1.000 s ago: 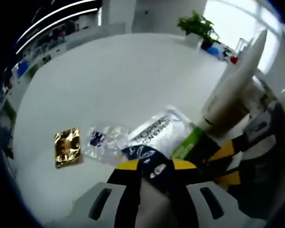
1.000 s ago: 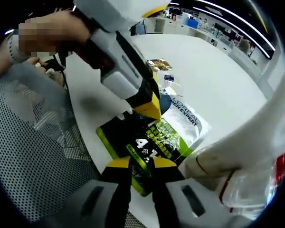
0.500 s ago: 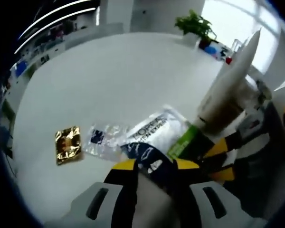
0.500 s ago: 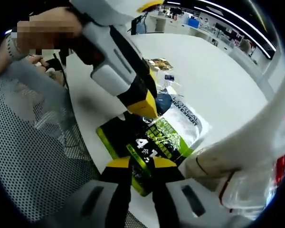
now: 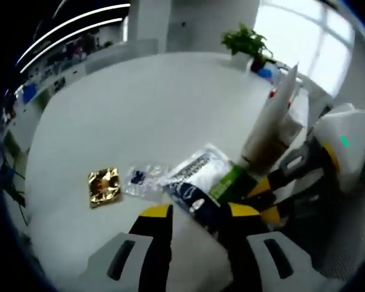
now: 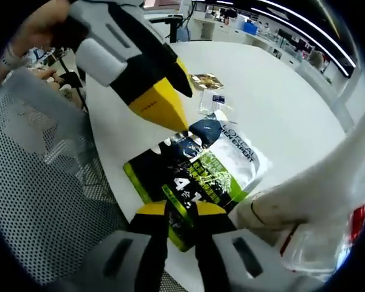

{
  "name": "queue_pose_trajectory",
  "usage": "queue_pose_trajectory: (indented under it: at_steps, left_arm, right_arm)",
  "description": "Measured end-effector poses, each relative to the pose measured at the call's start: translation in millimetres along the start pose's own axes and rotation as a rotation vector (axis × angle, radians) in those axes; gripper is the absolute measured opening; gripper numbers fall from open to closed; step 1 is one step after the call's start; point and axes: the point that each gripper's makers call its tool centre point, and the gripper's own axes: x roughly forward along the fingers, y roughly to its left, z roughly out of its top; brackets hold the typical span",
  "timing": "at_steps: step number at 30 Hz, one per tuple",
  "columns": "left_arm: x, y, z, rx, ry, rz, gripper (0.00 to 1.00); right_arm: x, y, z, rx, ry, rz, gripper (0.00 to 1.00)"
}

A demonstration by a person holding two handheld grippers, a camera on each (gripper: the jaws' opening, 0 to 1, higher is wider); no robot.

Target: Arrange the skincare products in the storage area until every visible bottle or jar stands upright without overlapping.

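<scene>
Landmark: silver sachet point(image 6: 231, 155) on the white table point(image 5: 140, 103). Left of it, left gripper point(image 6: 173, 118), jaws spread, hovers just above. Against its near edge, black-green packet point(image 6: 182, 182), pinched by right gripper point(image 6: 181, 210). Right, white tube point(image 5: 271, 125) stands upright.

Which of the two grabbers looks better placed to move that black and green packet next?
The right gripper, probably: its jaws are already shut on the black and green sachet's near edge. The left gripper hovers above the packet, apparently holding nothing.
</scene>
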Motion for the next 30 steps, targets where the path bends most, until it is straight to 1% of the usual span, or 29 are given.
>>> queue_pose_trajectory:
  at_steps: [2,5,7,8,10,13,15,16,19,20,22,24,25,26,27,29,30]
  left_arm:
    - [-5,-1.3,0.4,-0.002,-0.011,-0.001,0.34]
    - [-11,-1.2,-1.9,0.001,-0.013,0.006,0.35]
    - [-16,0.9,-7.2,0.022,0.008,0.02,0.35]
    - [-18,2.2,-9.6,0.029,0.019,0.029,0.35]
    - [-22,3.3,-11.0,0.041,0.018,0.039,0.37]
    - [-32,4.5,-9.7,0.014,-0.008,0.047,0.41]
    - [-38,4.9,-9.8,0.006,-0.019,0.054,0.43]
    - [-40,4.9,-9.7,0.005,-0.024,0.057,0.43]
    - [-47,2.8,-7.3,0.004,-0.052,0.06,0.44]
    - [-48,6.9,-3.0,-0.002,-0.079,0.068,0.44]
    - [-52,7.7,-2.0,-0.021,-0.092,0.077,0.44]
    - [-58,7.6,-1.6,-0.028,-0.108,0.09,0.48]
    - [-60,7.3,-1.8,-0.031,-0.111,0.092,0.5]
    - [-63,6.6,-2.6,-0.031,-0.112,0.094,0.51]
    - [-64,6.2,-3.2,-0.026,-0.114,0.096,0.51]
    - [-70,8.0,-3.3,0.007,-0.12,0.125,0.51]
    - [-72,8.0,-3.6,0.006,-0.122,0.132,0.51]
  right_arm:
    - [0,0,-0.1,-0.007,0.002,0.003,0.16]
    - [-1,0,0.0,-0.008,0.004,0.004,0.16]
    - [-3,1,2.3,-0.02,-0.001,0.001,0.16]
    - [-7,2,6.0,-0.015,-0.018,0.003,0.16]
    - [-14,4,15.8,-0.003,-0.067,0.01,0.16]
    - [-27,4,26.0,0.009,-0.118,0.004,0.16]
    - [-38,4,35.6,0.008,-0.172,0.0,0.15]
    - [-42,5,37.1,0.01,-0.179,0.005,0.14]
    - [-55,5,45.6,0.008,-0.221,-0.002,0.19]
    - [-60,5,47.7,0.006,-0.23,-0.006,0.2]
    - [-67,5,51.2,0.002,-0.252,-0.015,0.22]
    - [-75,7,52.6,0.004,-0.264,-0.014,0.25]
    - [-80,5,56.5,0.01,-0.293,-0.03,0.24]
    - [-83,6,57.2,0.008,-0.3,-0.031,0.23]
    - [-88,5,59.3,0.021,-0.319,-0.038,0.26]
    - [-95,3,60.1,0.028,-0.331,-0.055,0.33]
    - [-98,2,60.1,0.026,-0.333,-0.066,0.36]
